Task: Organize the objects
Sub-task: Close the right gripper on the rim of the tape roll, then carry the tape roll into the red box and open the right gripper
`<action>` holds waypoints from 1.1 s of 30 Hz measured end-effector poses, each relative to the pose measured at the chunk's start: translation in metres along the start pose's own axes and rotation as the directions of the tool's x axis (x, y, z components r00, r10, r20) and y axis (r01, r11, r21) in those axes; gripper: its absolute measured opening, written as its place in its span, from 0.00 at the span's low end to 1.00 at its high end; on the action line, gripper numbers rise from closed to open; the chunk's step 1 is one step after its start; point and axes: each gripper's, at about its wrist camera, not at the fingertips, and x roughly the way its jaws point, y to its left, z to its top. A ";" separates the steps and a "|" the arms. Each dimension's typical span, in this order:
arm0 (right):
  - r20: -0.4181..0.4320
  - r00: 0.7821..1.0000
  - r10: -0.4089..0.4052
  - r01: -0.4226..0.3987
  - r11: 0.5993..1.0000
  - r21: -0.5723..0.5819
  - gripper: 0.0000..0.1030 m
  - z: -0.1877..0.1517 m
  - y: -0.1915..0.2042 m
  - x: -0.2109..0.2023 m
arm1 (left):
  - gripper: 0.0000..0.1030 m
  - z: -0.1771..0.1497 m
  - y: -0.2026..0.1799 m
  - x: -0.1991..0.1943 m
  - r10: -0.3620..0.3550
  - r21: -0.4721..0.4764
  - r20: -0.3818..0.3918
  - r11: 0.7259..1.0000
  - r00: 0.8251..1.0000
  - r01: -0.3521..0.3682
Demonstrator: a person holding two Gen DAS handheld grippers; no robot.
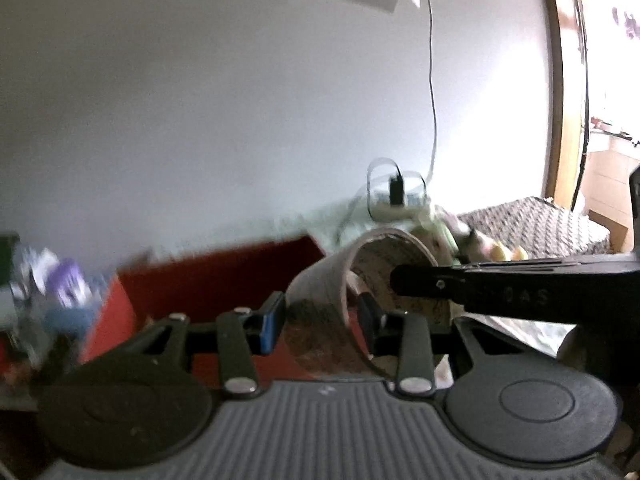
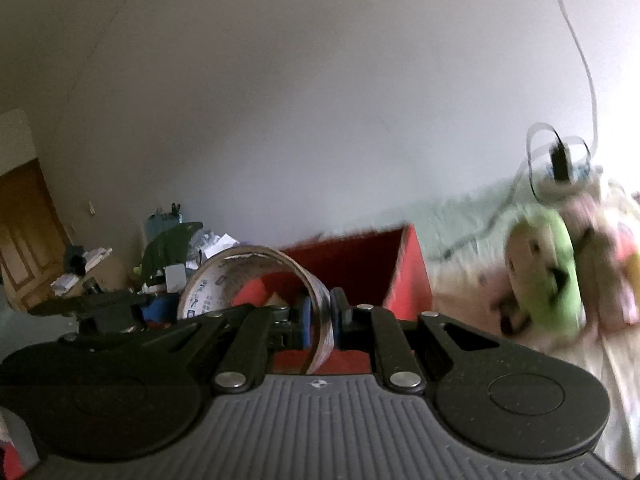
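The left claw (image 1: 322,322) is clamped on the wall of a wide cardboard tape ring with printed lettering inside (image 1: 340,280), one blue-padded finger (image 1: 272,320) outside the band and the other inside it. The right claw (image 2: 320,322) is closed on the same ring (image 2: 248,276), pinching the thin band between its two pads; from this camera the ring curves up and to the left of the fingers. In the left wrist view the black body of the right claw reaches in from the right, across the ring's open mouth. Just behind the ring stands an open red box (image 2: 360,264). Beyond it, to the right, a blurred heap of soft toys (image 2: 560,264), one lime green, lies on a pale patterned surface, with a looped white cable and black plug (image 2: 560,160) above it against the plain wall.
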 end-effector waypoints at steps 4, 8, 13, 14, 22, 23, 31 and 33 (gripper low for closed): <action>-0.040 0.999 -0.022 0.021 0.999 -0.025 0.09 0.028 0.003 0.036 | 0.35 0.026 0.024 0.021 0.019 0.018 -0.003 1.000 1.000 -0.019; -0.118 0.992 -0.049 0.047 0.999 -0.025 0.09 0.042 -0.005 0.077 | 0.35 0.034 0.048 0.055 0.029 0.023 -0.026 0.999 0.999 -0.028; -0.257 0.961 -0.099 0.089 0.995 -0.048 0.09 0.045 -0.017 0.122 | 0.30 0.029 0.072 0.109 0.023 0.013 -0.126 1.000 0.992 -0.021; -0.288 0.952 -0.103 0.091 0.994 -0.054 0.09 0.044 -0.020 0.132 | 0.28 0.028 0.076 0.118 0.012 0.006 -0.142 1.000 0.990 -0.011; -0.513 0.846 -0.146 0.093 0.987 -0.128 0.08 0.039 -0.026 0.176 | 0.24 0.004 0.087 0.157 -0.067 -0.043 -0.247 0.997 0.967 0.058; -0.543 0.824 -0.160 0.093 0.985 -0.149 0.08 0.038 -0.025 0.181 | 0.24 0.002 0.090 0.161 -0.075 -0.046 -0.256 0.997 0.964 0.065; -0.686 0.670 -0.282 0.048 0.940 -0.339 0.06 0.033 -0.017 0.218 | 0.28 -0.015 0.089 0.173 -0.080 0.002 -0.322 0.996 0.943 0.085; -0.698 0.636 -0.329 0.040 0.918 -0.395 0.04 0.031 -0.012 0.227 | 0.35 -0.018 0.090 0.176 -0.069 0.010 -0.332 0.997 0.941 0.076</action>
